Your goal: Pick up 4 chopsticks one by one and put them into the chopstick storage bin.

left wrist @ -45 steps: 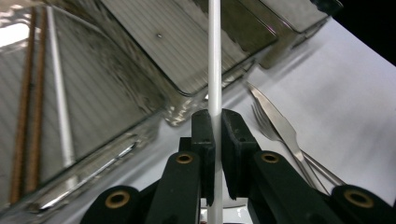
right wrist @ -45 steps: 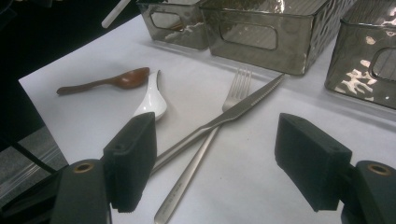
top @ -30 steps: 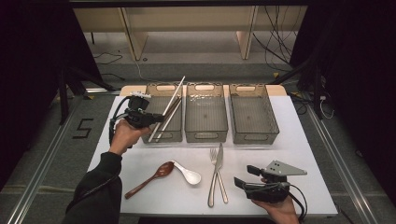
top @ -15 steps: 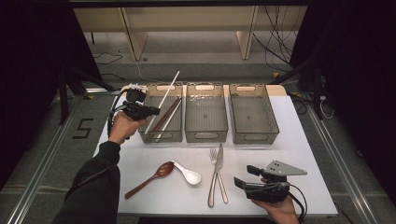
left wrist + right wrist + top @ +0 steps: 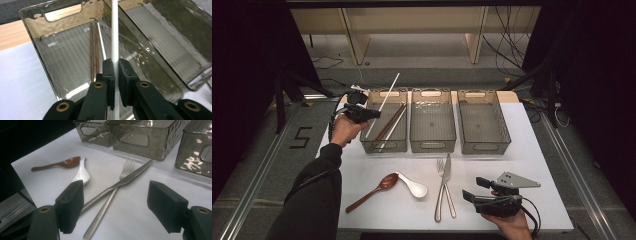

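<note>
One thin white plastic chopstick (image 5: 114,32) clamped in left gripper (image 5: 116,75) over smoky clear bin (image 5: 368,145); lower flat beside brown chopstick pair (image 5: 94,47), then release. Right gripper (image 5: 120,206) gapes, idle.

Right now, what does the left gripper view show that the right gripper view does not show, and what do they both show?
The left gripper view alone: the left gripper shut on a white chopstick, over the left bin, with two brown chopsticks and another white one lying inside.

The right gripper view alone: the right gripper with its fingers wide apart and nothing between them, and on the table a wooden spoon, a white spoon, a fork and a knife crossing it.

Both: the smoky clear bins and the white tabletop.
</note>
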The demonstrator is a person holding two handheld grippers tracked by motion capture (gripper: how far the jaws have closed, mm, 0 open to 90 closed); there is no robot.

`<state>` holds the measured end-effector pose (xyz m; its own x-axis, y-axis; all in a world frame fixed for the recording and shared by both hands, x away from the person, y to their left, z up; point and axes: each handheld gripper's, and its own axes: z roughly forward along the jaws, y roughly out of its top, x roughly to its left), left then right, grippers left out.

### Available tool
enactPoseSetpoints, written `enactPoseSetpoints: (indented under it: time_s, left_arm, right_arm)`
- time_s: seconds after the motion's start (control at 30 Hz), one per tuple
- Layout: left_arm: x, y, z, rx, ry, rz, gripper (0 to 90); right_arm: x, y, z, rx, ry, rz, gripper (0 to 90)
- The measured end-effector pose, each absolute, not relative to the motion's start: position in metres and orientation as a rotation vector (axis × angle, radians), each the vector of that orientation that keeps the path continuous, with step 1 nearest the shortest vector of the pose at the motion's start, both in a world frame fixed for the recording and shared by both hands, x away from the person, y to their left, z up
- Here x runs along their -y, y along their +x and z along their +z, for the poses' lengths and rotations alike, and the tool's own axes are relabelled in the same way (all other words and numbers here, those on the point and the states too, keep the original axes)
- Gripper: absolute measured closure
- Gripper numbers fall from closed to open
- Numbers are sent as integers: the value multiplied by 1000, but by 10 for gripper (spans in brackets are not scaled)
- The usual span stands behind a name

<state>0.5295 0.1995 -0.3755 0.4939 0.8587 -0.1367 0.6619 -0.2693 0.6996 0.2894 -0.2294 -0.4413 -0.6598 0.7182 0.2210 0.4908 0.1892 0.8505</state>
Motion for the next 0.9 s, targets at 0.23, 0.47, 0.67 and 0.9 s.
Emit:
enactPoseSetpoints:
  time_s: [0.23,0.47,0.67,0.9]
  left_arm:
    - [-200,536,-382,-1266,2019,357,837]
    - [-203,538,-392,-1293,2024,343,836]
    - [-202,537,-399,-1312,2023,324,835]
    - [-199,537,-403,-1327,2037,307,834]
  right_arm:
    - [229,289,-441,-2239,1163,1461,304]
    - [229,289,-441,-2235,1164,1463,304]
    - [229,289,-441,-2238,1162,1460,304]
    - [229,289,-441,-2234,1161,1463,304]
